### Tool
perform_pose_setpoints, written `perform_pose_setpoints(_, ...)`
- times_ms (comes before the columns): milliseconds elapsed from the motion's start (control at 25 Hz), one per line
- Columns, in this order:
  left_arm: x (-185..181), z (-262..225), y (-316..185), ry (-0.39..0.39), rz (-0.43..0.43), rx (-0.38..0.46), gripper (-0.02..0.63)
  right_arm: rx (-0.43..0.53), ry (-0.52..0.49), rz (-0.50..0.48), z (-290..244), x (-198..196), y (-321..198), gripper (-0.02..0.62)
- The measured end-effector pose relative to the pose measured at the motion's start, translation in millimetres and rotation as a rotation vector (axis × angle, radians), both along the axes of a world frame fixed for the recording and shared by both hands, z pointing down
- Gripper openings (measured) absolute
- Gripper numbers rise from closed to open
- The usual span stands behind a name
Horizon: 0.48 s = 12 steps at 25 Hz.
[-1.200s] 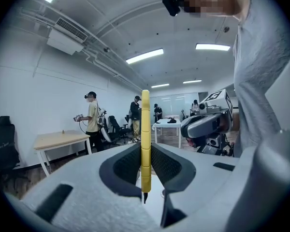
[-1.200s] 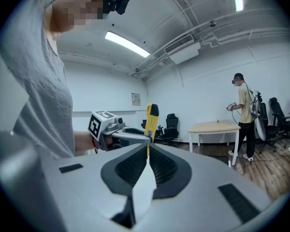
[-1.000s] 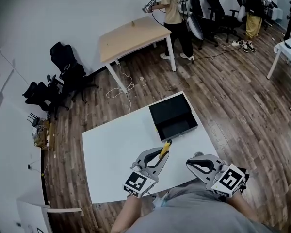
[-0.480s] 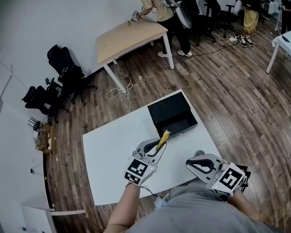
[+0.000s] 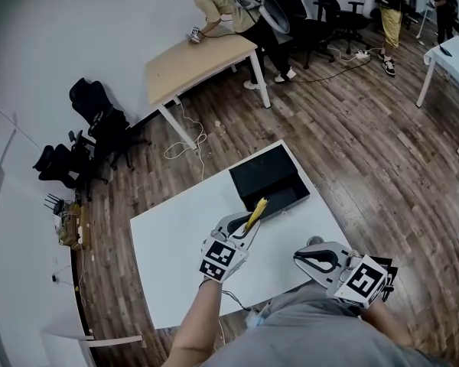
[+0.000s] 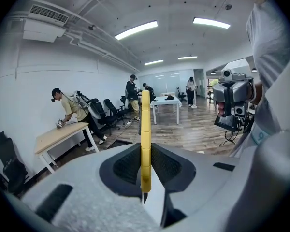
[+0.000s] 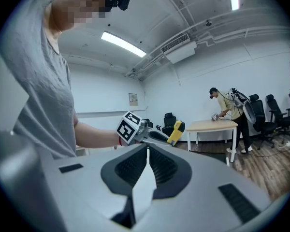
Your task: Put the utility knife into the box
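Note:
My left gripper (image 5: 242,224) is shut on the yellow utility knife (image 5: 255,212), which sticks out past the jaws toward the black box (image 5: 268,180). The knife tip hangs over the box's near edge. In the left gripper view the yellow utility knife (image 6: 145,139) stands upright, clamped between the jaws of the left gripper (image 6: 145,170). The box lies open at the far right corner of the white table (image 5: 176,243). My right gripper (image 5: 310,257) is held near my body at the table's near right edge, shut with nothing in it. In the right gripper view the right gripper (image 7: 147,166) has its jaws together, and the knife (image 7: 174,132) shows beyond.
A wooden table (image 5: 195,60) stands at the back with a person (image 5: 214,6) leaning on it. Black office chairs (image 5: 99,128) sit along the left wall. A cable (image 5: 187,145) lies on the wood floor beyond the white table.
My left gripper has carried the knife forward and up, from mid-table to the box's near edge. The right gripper has stayed put. The person at the wooden table has bent over it.

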<state>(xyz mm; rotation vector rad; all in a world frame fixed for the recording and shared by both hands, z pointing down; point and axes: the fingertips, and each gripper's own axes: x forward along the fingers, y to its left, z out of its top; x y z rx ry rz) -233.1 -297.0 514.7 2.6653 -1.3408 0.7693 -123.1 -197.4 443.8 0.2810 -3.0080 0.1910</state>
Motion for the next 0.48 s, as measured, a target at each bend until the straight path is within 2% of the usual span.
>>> perform_pose_setpoints(480,2,44,-35,-0.083,0.043,-0.106,0.069,-0.016,0.012,0.020,7,7,-11,0.032)
